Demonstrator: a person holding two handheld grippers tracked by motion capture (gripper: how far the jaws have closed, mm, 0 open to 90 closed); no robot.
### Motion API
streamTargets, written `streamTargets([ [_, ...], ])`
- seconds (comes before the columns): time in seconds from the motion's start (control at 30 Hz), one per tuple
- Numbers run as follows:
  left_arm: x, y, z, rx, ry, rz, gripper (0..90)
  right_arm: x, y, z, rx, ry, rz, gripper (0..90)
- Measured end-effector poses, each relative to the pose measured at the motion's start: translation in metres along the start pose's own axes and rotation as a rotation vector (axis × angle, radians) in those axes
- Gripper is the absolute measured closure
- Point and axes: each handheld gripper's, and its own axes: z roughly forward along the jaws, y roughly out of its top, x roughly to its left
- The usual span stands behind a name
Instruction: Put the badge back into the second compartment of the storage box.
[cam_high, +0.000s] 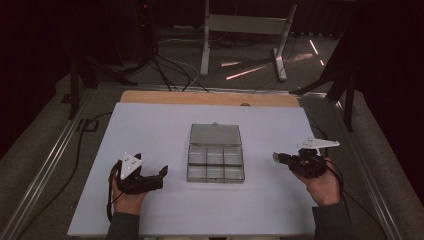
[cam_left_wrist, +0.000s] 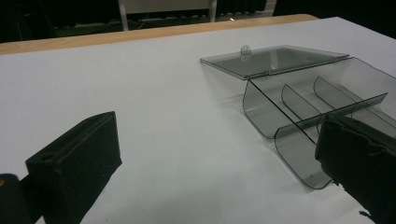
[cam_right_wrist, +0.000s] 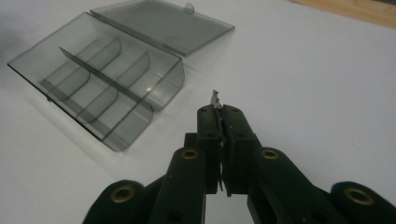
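Note:
A smoky clear plastic box (cam_high: 216, 163) with several empty compartments sits open at the table's middle, its lid (cam_high: 215, 134) lying flat behind it. My left gripper (cam_high: 159, 176) rests left of the box, open, with nothing between its jaws; in the left gripper view (cam_left_wrist: 217, 158) the box (cam_left_wrist: 299, 107) lies just beyond the right jaw. My right gripper (cam_high: 278, 158) hovers right of the box, shut. In the right gripper view (cam_right_wrist: 223, 114) a small metal piece (cam_right_wrist: 215, 99) sticks out from between its pressed fingertips, with the box (cam_right_wrist: 98, 79) to the left.
A white sheet (cam_high: 150, 125) covers the table, with a wooden strip (cam_high: 210, 98) along the far edge. Beyond it stand a metal frame (cam_high: 242, 24) and cables (cam_high: 170, 70) on the floor. Metal rails (cam_high: 50, 160) run along both sides.

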Motion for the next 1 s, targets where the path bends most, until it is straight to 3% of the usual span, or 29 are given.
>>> streamTargets([
  [1.0, 0.001, -0.001, 0.000, 0.008, 0.009, 0.000, 0.8, 0.019, 0.036, 0.024, -0.035, 0.032, -0.012, 87.4],
])
